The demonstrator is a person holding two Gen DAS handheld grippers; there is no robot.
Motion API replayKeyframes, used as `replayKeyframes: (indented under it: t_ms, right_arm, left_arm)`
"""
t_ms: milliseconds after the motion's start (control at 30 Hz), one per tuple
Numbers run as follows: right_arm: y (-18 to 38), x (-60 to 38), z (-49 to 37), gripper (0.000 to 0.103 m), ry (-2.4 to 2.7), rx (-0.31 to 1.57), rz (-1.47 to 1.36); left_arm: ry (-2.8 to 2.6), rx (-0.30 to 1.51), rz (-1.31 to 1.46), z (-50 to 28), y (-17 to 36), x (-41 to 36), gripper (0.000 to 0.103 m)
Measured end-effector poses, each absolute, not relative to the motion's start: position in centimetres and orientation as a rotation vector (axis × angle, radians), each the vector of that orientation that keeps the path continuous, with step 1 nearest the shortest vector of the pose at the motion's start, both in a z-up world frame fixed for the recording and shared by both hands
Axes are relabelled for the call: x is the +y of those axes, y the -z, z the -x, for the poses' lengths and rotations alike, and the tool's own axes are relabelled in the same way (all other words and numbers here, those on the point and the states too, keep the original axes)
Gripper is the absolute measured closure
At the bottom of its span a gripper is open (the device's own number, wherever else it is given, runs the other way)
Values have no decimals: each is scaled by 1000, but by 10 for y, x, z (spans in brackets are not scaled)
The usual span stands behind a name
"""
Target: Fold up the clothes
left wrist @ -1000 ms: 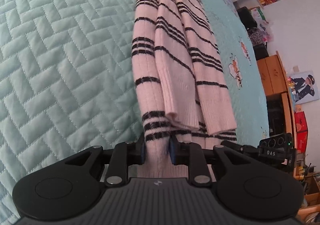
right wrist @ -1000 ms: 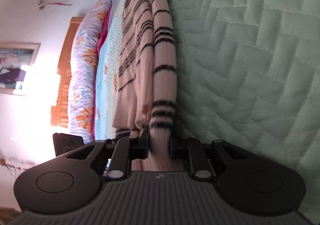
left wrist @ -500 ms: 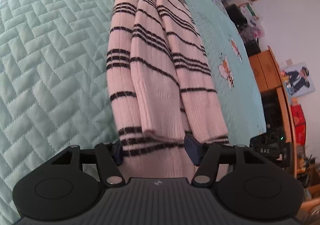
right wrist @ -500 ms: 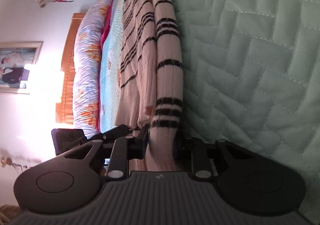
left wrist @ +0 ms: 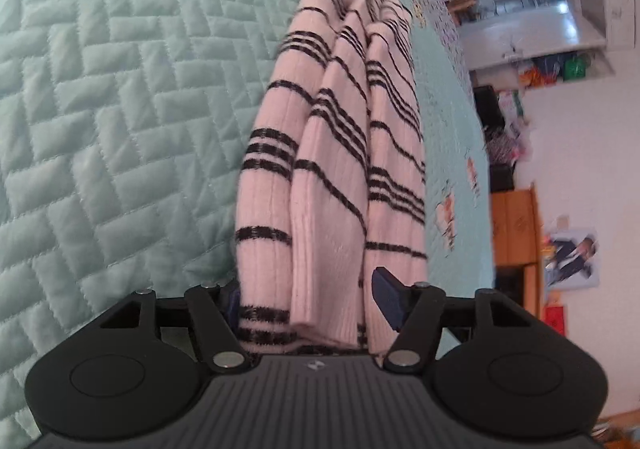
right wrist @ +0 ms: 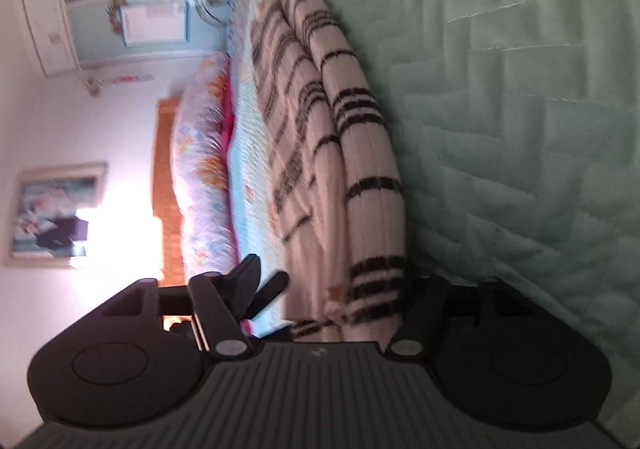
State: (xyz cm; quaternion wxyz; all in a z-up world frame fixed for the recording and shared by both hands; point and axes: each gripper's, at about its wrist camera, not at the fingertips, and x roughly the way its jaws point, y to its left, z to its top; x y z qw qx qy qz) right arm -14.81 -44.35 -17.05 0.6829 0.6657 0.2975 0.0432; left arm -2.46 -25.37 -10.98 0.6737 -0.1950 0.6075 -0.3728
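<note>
Left wrist view: a mint-green quilted bedspread point(left wrist: 120, 109) with herringbone stitching fills the left side and carries a pale pink ribbed knit sweater with black stripes point(left wrist: 332, 177). The sweater lies folded into a long narrow band, its long axis running away from the camera, with a cuffed sleeve end nearest the lens. The left gripper point(left wrist: 308, 301) straddles the near end — its jaws are closing, the sweater between them, with the right pad standing visibly clear of the cloth. At right stand an orange wooden cabinet point(left wrist: 514, 225) and a white shelf unit point(left wrist: 532, 13); their contents are too blurred to tell.

Right wrist view: a framed picture point(right wrist: 52, 213), a wooden headboard point(right wrist: 166, 185) and a floral pillow point(right wrist: 202, 169) at left, then the sweater point(right wrist: 360, 177), again lengthwise away from the camera, then the bedspread point(right wrist: 520, 109). The right gripper point(right wrist: 340, 297) has jaws opening, the sweater's end between them.
</note>
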Motion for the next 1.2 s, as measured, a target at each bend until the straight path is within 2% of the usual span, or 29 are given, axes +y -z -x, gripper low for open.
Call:
replayKeyframes:
  t_ms: [33,67,167,367,500,767,900,1033,1200]
  right_arm:
    - [171,-442,147,78,-74,691,-1472]
    - [172,-440,146,86,-45,714,-1453]
    - [166,-437,145,87,-6,724,-1401]
    - [121,-417,140,89,17,723,-1261]
    - [109,-420,148,89,7,706,-1320]
    - [123,-400,203,89,-17,730,-1498]
    - [141,-384,235,89,14,788,-1532]
    - [171,-383,241,82,29,819,-1521]
    - [156,-378,246,70,8,834,-1419]
  left_arm:
    - [828,1359,389,27,108,-256,74]
    - [822,1360,380,28,108,-256,77]
    - [815,1340,372,31,101,-254,84]
    - [849,1228,254,45,59,-259,86]
    - [843,1229,270,49,47,-249,86]
    - [824,1370,275,87,62,-217,86]
    - [799,1470,322,95,96,-197,83]
    - [808,1486,349,97,116,-185,77]
    - [872,1436,313,106,112,-173,67]
